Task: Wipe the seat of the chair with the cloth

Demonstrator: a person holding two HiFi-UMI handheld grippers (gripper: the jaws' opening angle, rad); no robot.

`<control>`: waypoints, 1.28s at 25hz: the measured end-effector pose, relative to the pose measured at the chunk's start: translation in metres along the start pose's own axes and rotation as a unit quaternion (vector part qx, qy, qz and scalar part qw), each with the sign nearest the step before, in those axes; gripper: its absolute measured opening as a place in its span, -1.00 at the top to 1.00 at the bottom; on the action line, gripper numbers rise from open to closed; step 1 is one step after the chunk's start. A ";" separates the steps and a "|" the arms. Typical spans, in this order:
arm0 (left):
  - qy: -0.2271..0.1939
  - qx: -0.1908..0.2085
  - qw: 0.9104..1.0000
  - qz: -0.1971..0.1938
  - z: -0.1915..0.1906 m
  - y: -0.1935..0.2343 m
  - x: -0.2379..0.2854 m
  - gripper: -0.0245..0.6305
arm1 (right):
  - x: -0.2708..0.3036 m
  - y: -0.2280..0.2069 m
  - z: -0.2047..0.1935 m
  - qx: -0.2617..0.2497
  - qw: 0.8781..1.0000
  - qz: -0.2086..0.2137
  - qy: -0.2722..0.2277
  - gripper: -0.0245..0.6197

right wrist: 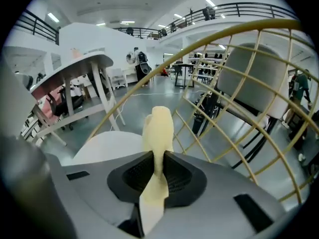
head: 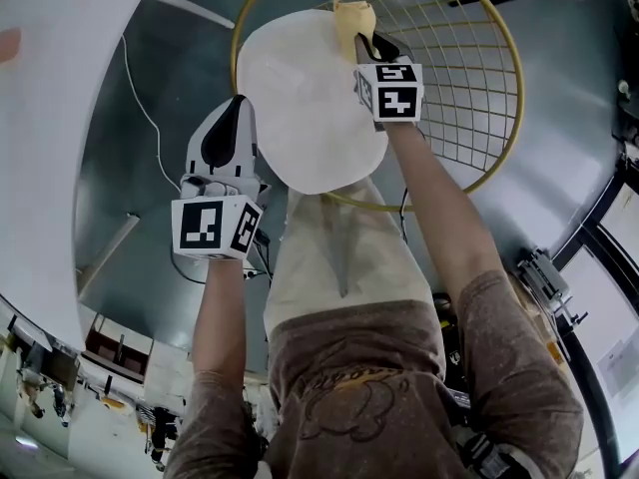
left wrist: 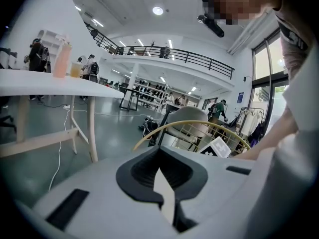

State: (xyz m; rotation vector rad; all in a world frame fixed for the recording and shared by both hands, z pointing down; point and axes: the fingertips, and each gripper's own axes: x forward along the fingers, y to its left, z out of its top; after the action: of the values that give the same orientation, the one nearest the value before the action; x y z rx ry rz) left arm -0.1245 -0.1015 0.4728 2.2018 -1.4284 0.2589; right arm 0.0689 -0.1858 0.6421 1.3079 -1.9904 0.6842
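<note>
The chair's round white seat lies below me, ringed by a yellow wire backrest. My right gripper is over the seat's far right edge, shut on a pale yellow cloth. In the right gripper view the cloth stands up out of the closed jaws of that gripper, with the seat to the left and the wire backrest to the right. My left gripper hangs just off the seat's left edge, shut with nothing in it. The left gripper points toward the yellow rim.
A white table stands close on the left; it carries a pink bottle. A white cable trails over the grey floor. My legs stand against the seat's near edge. Another grey chair stands beyond.
</note>
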 end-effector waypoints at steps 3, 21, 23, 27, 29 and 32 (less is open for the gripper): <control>0.005 0.002 1.000 -0.004 -0.005 0.005 0.002 0.90 | 0.018 -0.001 -0.008 -0.002 1.000 -0.005 0.024 0.70; 0.007 -0.023 1.000 0.013 -0.014 0.014 0.008 0.90 | 0.046 0.015 -0.010 0.011 0.998 0.028 0.049 0.70; 0.006 -0.023 1.000 0.014 -0.016 0.022 0.006 0.90 | 0.050 0.027 -0.010 0.013 0.998 0.038 0.049 0.70; 0.007 -0.022 1.000 0.017 -0.014 0.023 0.002 0.90 | 0.050 0.053 -0.005 0.012 0.997 0.062 0.042 0.70; 0.007 -0.024 1.000 0.019 -0.013 0.021 0.001 0.90 | 0.047 0.061 -0.001 0.015 0.997 0.072 0.039 0.70; 0.008 -0.028 0.999 0.020 -0.011 0.018 -0.001 0.90 | 0.044 0.076 0.001 0.015 0.995 0.087 0.037 0.70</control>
State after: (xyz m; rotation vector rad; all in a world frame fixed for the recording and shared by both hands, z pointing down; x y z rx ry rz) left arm -0.1396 -0.1012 0.4868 2.1245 -1.4546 0.2470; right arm -0.0150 -0.1848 0.6691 1.1182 -2.0563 0.8350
